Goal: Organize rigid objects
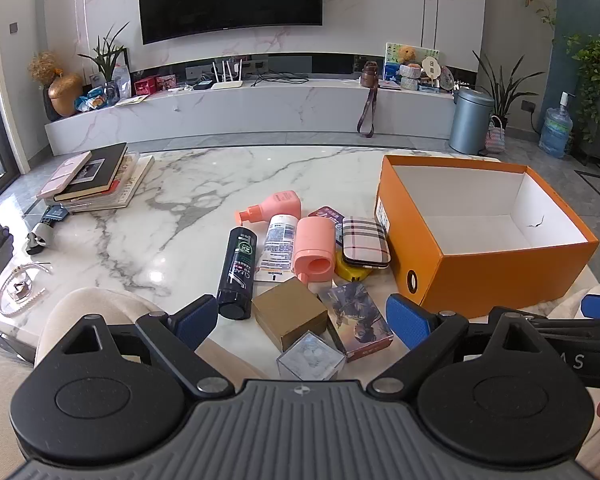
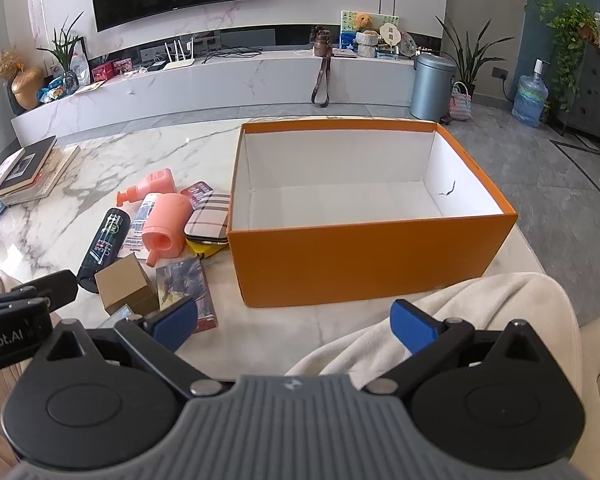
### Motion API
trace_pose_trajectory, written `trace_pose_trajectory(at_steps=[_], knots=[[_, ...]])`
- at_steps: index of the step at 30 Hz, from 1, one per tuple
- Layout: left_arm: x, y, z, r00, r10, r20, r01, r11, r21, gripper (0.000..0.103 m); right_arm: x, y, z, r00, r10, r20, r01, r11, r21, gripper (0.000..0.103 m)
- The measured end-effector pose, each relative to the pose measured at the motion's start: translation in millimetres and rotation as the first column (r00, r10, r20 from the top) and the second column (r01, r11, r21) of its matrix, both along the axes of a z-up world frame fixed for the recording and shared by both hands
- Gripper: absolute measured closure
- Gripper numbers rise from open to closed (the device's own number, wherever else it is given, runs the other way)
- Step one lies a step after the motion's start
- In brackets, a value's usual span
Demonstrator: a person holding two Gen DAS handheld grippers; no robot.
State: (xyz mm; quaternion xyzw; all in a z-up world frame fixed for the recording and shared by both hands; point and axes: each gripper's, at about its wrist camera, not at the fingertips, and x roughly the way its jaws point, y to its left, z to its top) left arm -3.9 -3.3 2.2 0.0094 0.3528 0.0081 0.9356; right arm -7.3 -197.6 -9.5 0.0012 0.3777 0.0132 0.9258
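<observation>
An open orange box [image 1: 500,276] [image 2: 360,268], white inside and empty, stands on the marble table. Left of it lies a cluster: a black bottle [image 1: 237,272] [image 2: 102,242], a white tube [image 1: 278,246], a pink cylinder [image 1: 314,250] [image 2: 166,224], an orange-pink pump bottle [image 1: 276,208] [image 2: 148,188], a plaid case [image 1: 365,242] [image 2: 208,218], a brown carton [image 1: 290,312] [image 2: 126,282], a picture card box [image 1: 356,320] [image 2: 184,280] and a clear cube [image 1: 310,358]. My left gripper [image 1: 304,320] is open above the carton and cube. My right gripper [image 2: 296,320] is open before the box's near wall.
A stack of books [image 1: 92,178] [image 2: 24,172] lies at the table's far left, with a hair band [image 1: 20,294] near the left edge. Cream cloth [image 2: 440,320] covers the near side. A TV console and bin [image 1: 470,120] stand beyond the table.
</observation>
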Motion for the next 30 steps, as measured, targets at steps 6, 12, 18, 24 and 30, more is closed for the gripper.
trace_pose_trajectory(at_steps=[6,12,18,24,30], knots=[[0.6,0.1,0.9,1.0,-0.002,-0.004,0.002,1.0,-0.009,0.0,-0.6,2.9,-0.3,1.0,0.009,0.002,-0.009,1.0,-0.009,0.001],[1.8,11.3,-4.1,1.0,-0.014,-0.022,0.013,0.999,-0.037,0.002,2.1,5.1,-4.0,1.0,0.015,-0.011,-0.015,1.0,-0.001,0.001],[11.8,31.8,-15.2,0.995,-0.026,-0.096,0.016,0.994,-0.105,0.024,9.7,5.0,-13.1,0.998,0.068,-0.018,-0.066,0.995,0.075,0.002],[26.5,44.5,-28.9,0.981,-0.098,-0.165,0.068,0.981,-0.179,0.042,24.1,16.0,-26.9,0.986,0.158,-0.056,-0.15,0.981,0.124,0.029],[45.6,42.2,-42.4,0.954,-0.185,-0.235,0.144,0.973,-0.18,0.052,43.7,30.1,-44.5,0.961,0.248,-0.12,-0.228,0.96,0.161,0.057]])
